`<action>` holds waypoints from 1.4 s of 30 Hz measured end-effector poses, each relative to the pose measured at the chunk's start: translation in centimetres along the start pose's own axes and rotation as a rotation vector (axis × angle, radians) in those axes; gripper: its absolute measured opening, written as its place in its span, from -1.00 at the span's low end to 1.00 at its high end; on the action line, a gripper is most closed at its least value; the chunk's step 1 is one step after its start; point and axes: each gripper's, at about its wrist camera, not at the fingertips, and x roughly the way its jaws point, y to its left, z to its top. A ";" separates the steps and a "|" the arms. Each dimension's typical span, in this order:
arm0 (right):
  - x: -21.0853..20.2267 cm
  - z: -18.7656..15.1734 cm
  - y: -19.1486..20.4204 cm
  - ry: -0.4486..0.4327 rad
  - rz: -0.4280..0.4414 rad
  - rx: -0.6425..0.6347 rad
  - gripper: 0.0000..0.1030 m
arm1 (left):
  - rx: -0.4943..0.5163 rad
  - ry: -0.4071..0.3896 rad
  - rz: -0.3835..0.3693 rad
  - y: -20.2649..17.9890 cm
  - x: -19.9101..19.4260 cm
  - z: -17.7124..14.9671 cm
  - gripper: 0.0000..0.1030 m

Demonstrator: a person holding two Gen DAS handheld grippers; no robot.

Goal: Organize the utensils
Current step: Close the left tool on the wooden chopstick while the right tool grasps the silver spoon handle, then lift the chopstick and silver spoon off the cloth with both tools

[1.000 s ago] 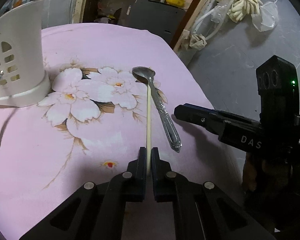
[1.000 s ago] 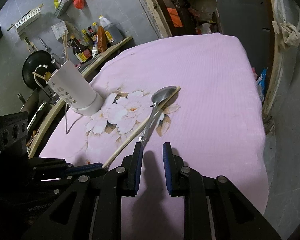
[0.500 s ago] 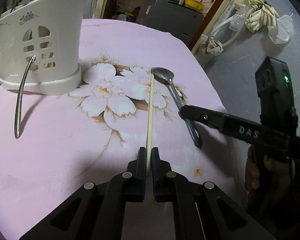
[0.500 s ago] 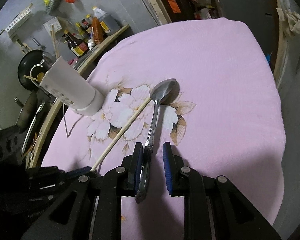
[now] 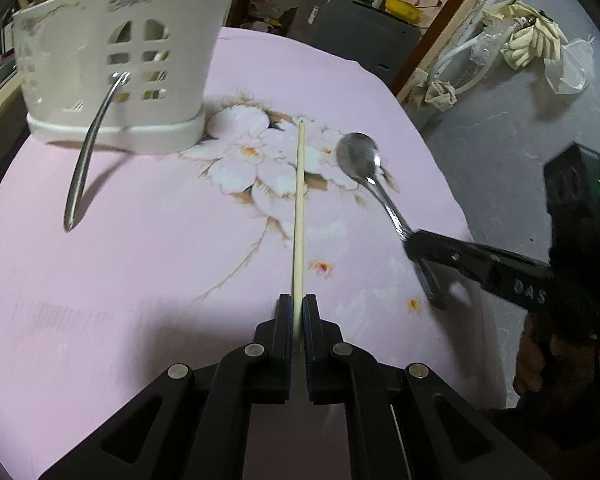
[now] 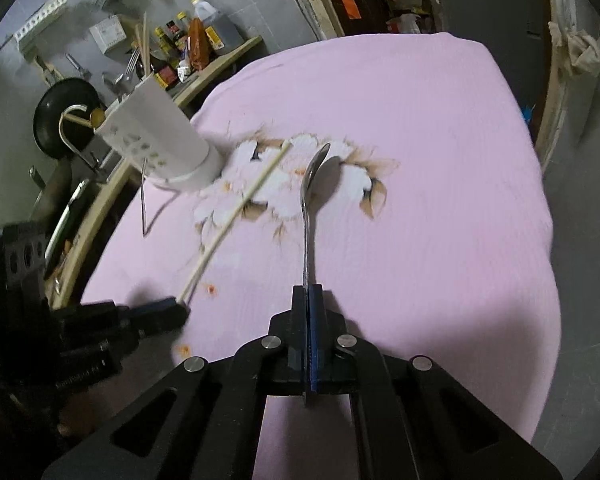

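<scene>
Right tongs (image 6: 308, 300) now clamped on spoon (image 6: 314, 172) handle.

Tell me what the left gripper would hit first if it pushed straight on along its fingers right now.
Probably the pink tablecloth: the left gripper, shut on the chopstick, points steeply down at it. The chopstick's tip would likely touch first, short of the white utensil holder. Depth is hard to judge.

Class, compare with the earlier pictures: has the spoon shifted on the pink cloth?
Yes. In the right wrist view the spoon has turned onto its edge against the cloth's flower print, with the right gripper shut on its handle.
</scene>
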 end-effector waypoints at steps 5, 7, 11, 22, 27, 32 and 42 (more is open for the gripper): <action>-0.7 -1.4 -0.1 -0.027 0.001 0.027 -0.92 | -0.009 -0.003 -0.013 0.3 0.1 -0.3 -0.89; -1.0 -1.7 -0.4 -0.028 0.001 0.027 -0.91 | -0.010 -0.005 -0.016 0.3 0.1 -0.3 -0.89; -1.4 -2.4 -0.4 -0.031 -0.005 0.023 -0.88 | -0.010 -0.007 -0.019 0.3 0.0 -0.4 -0.89; -2.7 -4.8 -0.4 -0.036 -0.012 0.054 -0.85 | 0.014 -0.005 -0.022 0.5 -0.9 -1.3 -0.83; -3.1 -5.6 -0.1 -0.043 -0.016 0.073 -0.84 | 0.033 -0.008 -0.023 0.3 -1.3 -1.9 -0.75; -3.3 -6.3 0.1 -0.033 -0.015 0.080 -0.81 | 0.046 -0.012 -0.024 0.1 -1.3 -2.2 -0.69; -2.7 -6.6 2.3 -0.038 -0.105 0.005 -0.51 | 0.079 -0.023 0.004 -0.4 -1.4 -2.5 -0.69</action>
